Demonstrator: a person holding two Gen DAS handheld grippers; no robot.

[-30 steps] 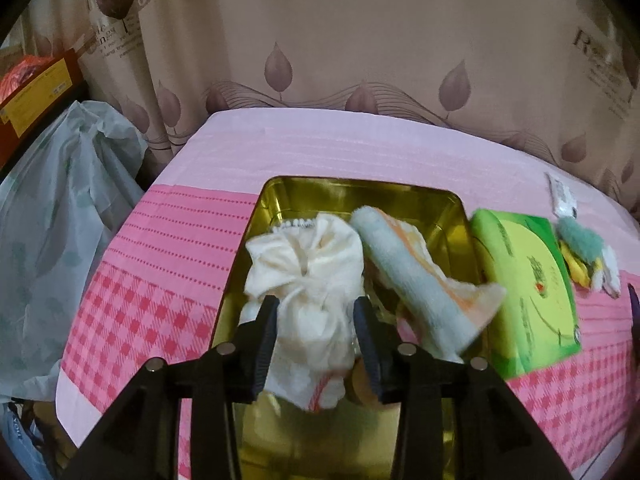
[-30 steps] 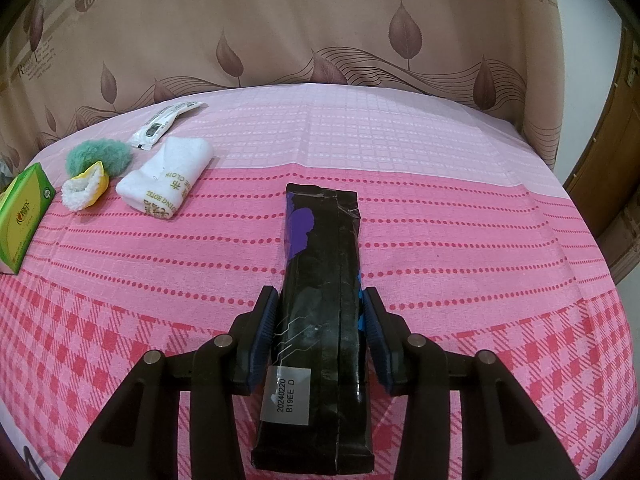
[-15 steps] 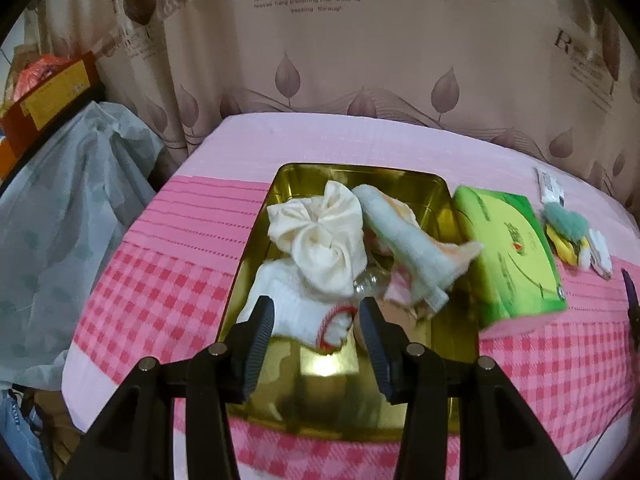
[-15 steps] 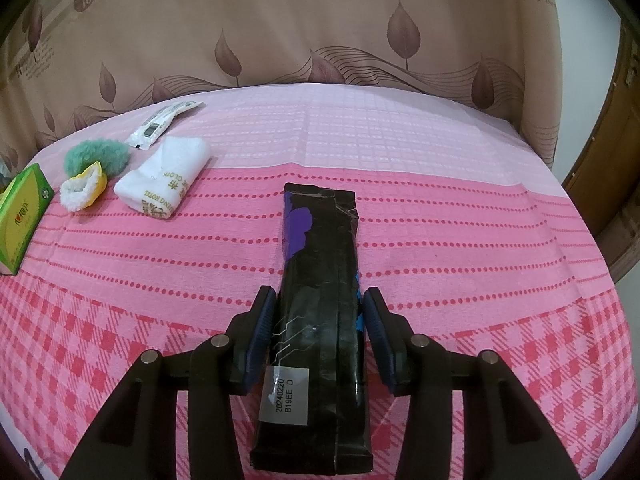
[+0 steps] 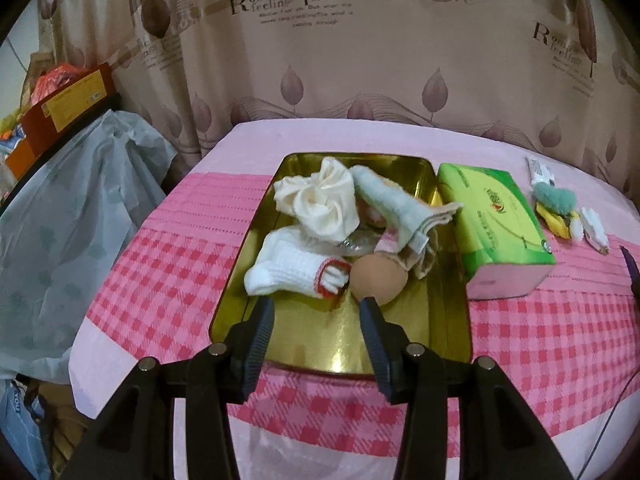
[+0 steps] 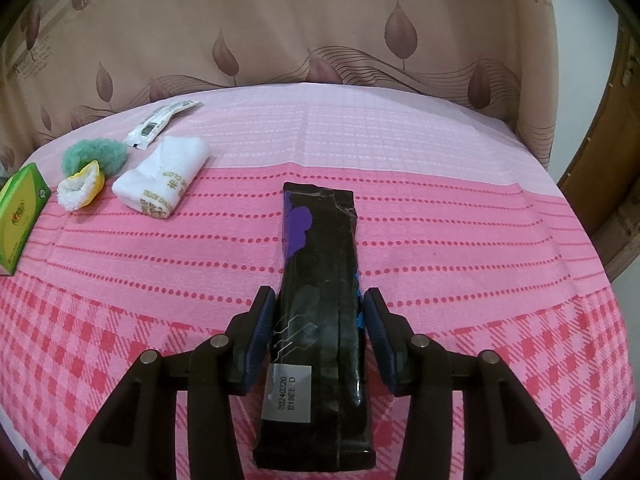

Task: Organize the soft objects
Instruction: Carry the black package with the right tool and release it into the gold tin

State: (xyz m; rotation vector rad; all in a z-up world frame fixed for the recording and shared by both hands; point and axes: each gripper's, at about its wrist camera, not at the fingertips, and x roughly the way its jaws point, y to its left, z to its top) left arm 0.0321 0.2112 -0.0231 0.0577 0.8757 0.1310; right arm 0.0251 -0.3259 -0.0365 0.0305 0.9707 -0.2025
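Nearby, left gripper (image 5: 316, 322) is hovering spread and empty over the gold tin's (image 5: 448, 320) near end; white sock (image 5: 286, 270), cream cloth (image 5: 320, 204) and rolled towel (image 5: 394, 210) are lying inside. Right gripper (image 6: 319, 322) is flanking the black packet (image 6: 320, 280), pads (image 6: 262, 328) just touching; folded white towel (image 6: 164, 178) is sitting beyond.

- Setting: home, likely a living room or bedroom.
- Leaf-print curtain (image 5: 360, 60) behind.
- Pink checked cloth (image 6: 460, 240) covers the bench.
- Household clutter: plastic-covered pile (image 5: 72, 220), tissue pack (image 5: 496, 224).
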